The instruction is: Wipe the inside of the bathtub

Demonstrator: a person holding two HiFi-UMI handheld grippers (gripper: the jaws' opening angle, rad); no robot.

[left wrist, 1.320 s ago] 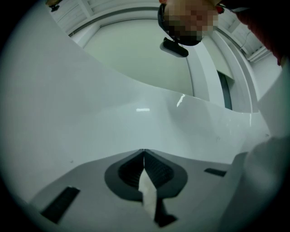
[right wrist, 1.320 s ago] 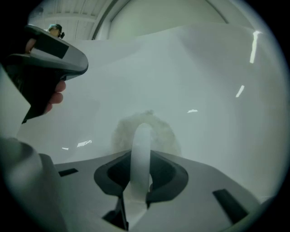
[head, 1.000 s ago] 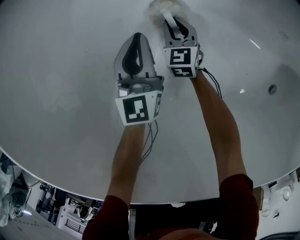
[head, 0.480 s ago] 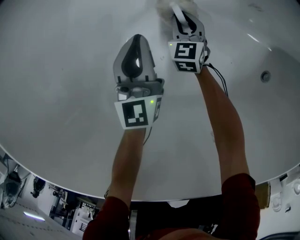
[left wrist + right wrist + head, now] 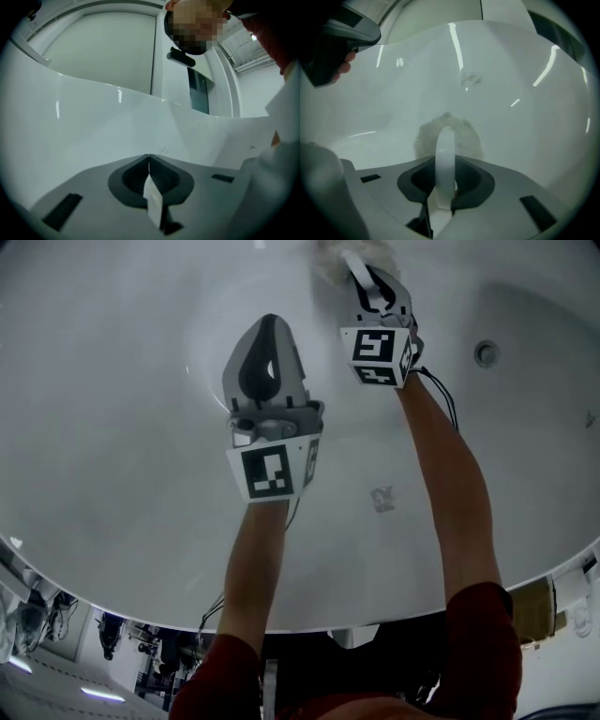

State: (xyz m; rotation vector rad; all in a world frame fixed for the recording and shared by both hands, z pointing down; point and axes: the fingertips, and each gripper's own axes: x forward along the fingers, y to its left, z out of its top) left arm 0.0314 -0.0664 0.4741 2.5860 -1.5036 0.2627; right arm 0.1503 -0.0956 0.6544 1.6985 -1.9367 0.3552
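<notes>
Both grippers reach down into the white bathtub [image 5: 112, 446].
The left gripper [image 5: 270, 326] hangs over the tub wall, its fingers [image 5: 166, 177] pressed together on nothing. The right gripper [image 5: 364, 276], further up, has its fingers clamped on the white loop handle [image 5: 445, 154] of a fluffy white pad [image 5: 424, 136], which lies against the tub's inner wall. A small round fitting [image 5: 486, 353] sits to the right.

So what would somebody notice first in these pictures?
The right claw, at the top of the head view, is shut on the white loop handle of a fluffy scrubber held against the wall of the shiny white bathtub. The left claw beside it is shut and empty.
</notes>
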